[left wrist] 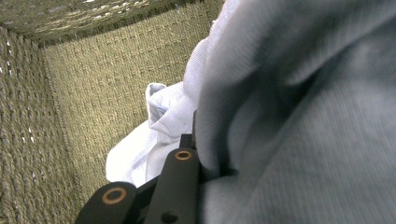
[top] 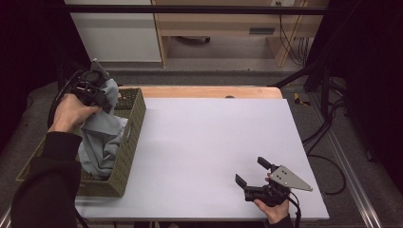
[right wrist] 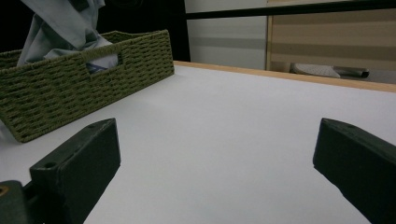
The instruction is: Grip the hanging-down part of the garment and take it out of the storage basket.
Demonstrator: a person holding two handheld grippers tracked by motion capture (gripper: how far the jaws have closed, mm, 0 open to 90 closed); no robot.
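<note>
From above, the left gripper point(top: 95, 88) holds a soft grey-blue cloth point(top: 102, 137) over the woven green basket point(top: 130, 142) — lift slowly. Left gripper view: jaws pinch cloth. Right gripper point(right wrist: 215, 163) rests wide apart — empty.

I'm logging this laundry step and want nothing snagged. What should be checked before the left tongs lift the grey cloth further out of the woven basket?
1. Left tongs shut on the grey-blue fabric garment: ok.
2. Garment free of the olive woven rope basket: not ok, its lower part lies inside.
3. White cloth beneath it caught up: cannot tell.
4. Right tongs open and apart on the pale grey tabletop: ok.
5. Bare tabletop beside the basket for laying it down: ok.
</note>
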